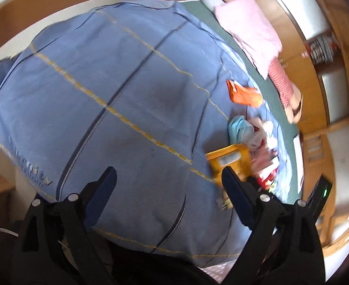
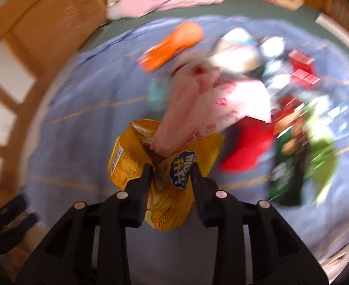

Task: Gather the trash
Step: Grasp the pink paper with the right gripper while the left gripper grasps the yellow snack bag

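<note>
Here, the yellow snack bag is the landmark for all places.
Yellow snack bag (image 2: 167,166): it lies crumpled on the blue bedcover (image 1: 103,95), at the near edge of the trash pile (image 2: 257,99).
Right gripper (image 2: 170,169): its two fingers stand on either side of the bag's middle and are narrowed around it; whether they already press it firmly is hard to tell in the blur.
Long axis: the bag runs from the gripper toward the pile, so the fingers cross it.
Left gripper (image 1: 167,178): spread wide and empty, with the bag just beyond its right finger.
Nearer hand: the right one, clearly.
Orange wrapper (image 2: 172,45): well beyond the bag, on the far side.
</note>
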A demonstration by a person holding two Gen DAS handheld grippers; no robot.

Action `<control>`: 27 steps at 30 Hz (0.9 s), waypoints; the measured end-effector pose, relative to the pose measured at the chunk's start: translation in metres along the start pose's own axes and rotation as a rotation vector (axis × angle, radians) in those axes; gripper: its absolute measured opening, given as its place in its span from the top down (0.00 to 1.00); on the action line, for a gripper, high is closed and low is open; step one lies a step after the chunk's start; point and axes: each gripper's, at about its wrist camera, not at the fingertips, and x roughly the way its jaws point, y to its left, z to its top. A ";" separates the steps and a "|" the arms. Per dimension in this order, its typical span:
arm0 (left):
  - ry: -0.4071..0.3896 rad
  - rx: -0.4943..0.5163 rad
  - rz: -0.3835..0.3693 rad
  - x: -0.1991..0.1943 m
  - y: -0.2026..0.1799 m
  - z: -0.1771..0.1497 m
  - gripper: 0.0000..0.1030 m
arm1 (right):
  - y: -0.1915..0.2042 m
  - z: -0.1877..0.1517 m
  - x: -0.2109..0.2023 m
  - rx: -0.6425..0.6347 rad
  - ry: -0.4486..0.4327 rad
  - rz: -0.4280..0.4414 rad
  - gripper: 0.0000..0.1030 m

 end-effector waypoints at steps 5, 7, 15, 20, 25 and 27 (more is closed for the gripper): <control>-0.029 -0.062 0.026 -0.008 0.015 0.004 0.11 | 0.024 -0.006 0.000 0.087 0.034 0.279 0.42; -0.030 -0.079 0.031 -0.009 0.020 0.006 0.10 | 0.026 -0.003 -0.005 0.124 0.006 0.329 0.30; -0.032 -0.114 0.045 -0.010 0.032 0.007 0.10 | 0.020 0.045 0.050 0.228 0.014 -0.007 0.22; -0.031 -0.096 0.048 -0.011 0.032 0.005 0.10 | 0.036 0.048 0.057 0.094 -0.010 -0.091 0.85; -0.096 -0.141 0.077 -0.020 0.040 0.005 0.10 | 0.078 0.023 -0.013 -0.121 -0.345 -0.298 0.87; -0.114 -0.148 0.090 -0.022 0.042 0.004 0.10 | 0.092 0.009 -0.035 -0.188 -0.461 -0.336 0.87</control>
